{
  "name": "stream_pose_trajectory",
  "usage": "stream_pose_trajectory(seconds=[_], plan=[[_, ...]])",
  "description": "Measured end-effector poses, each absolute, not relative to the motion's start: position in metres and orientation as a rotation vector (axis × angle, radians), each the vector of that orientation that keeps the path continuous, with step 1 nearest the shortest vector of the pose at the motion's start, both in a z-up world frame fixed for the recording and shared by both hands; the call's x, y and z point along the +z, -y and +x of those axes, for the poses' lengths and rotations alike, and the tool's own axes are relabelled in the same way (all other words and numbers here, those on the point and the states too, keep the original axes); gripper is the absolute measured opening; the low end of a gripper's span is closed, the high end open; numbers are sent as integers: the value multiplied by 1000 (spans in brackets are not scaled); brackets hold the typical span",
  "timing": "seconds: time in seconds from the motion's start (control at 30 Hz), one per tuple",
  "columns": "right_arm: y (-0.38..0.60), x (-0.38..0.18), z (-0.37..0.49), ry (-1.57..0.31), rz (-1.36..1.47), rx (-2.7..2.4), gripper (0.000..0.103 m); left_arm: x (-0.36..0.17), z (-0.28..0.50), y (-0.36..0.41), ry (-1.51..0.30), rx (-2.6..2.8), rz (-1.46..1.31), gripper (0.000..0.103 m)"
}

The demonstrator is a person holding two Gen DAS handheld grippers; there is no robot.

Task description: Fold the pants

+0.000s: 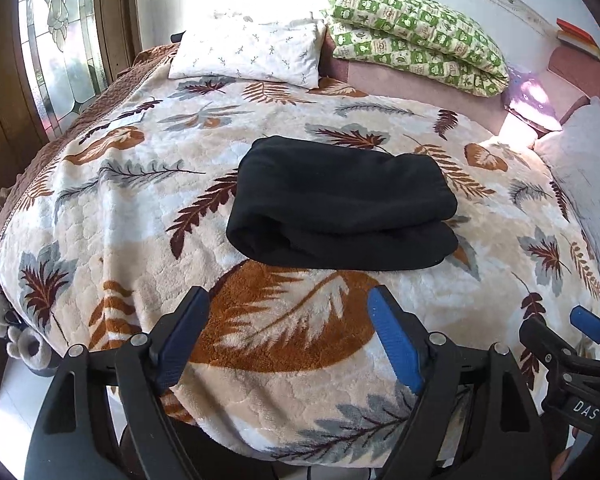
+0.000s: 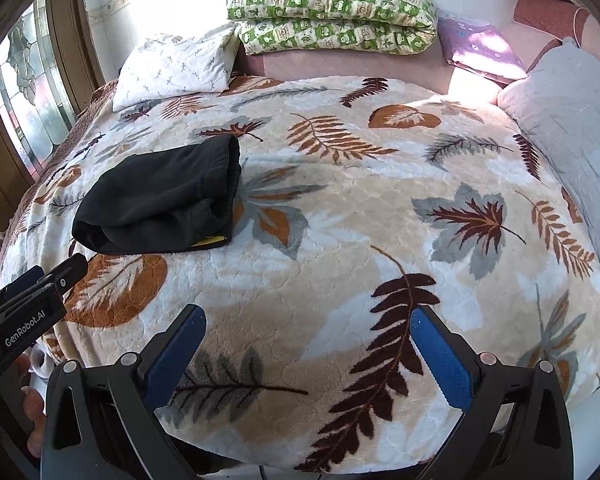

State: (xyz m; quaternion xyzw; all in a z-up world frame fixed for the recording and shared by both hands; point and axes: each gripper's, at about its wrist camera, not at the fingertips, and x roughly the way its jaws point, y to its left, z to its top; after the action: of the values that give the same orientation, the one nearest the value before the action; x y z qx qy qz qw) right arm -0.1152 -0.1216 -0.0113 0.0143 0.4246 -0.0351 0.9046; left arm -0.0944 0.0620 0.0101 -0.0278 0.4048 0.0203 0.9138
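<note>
The black pants [image 1: 342,208] lie folded into a thick, compact bundle on the leaf-patterned blanket [image 1: 140,216] that covers the bed. They sit roughly midway between the head and the foot of the bed, nearer its window-side edge than the opposite one. The bundle is layered, one fold resting on another, with the rounded fold facing the window side. From the right wrist view the gathered waistband shows along the end of the pants [image 2: 160,196] that faces the bed's far side, and a small yellow tag peeks out at the lower corner.

Neither tool touches the fabric. The left gripper [image 1: 288,334] hovers over the foot edge of the bed, just short of the bundle, its blue-padded fingers spread wide with only blanket between them. The right gripper [image 2: 306,350] hangs over the same foot edge, further toward the far side and well apart from the pants, its fingers also spread wide and holding nothing.

At the head of the bed a white pillow [image 1: 248,54] with small sprigs leans near the window-side corner, and a folded green checked quilt [image 1: 416,32] rests beside it. A pale grey quilted cover [image 2: 572,128] runs along the far edge. A leaded glass window [image 1: 60,36] stands beyond the bed's near side edge.
</note>
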Motion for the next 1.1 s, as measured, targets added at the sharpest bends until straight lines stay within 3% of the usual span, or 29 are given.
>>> stream_pose_trajectory(seconds=[1.1], plan=[[124,-18,-110,-889,13,-77,103,8,-89,-55,-905,-2,-24,82]])
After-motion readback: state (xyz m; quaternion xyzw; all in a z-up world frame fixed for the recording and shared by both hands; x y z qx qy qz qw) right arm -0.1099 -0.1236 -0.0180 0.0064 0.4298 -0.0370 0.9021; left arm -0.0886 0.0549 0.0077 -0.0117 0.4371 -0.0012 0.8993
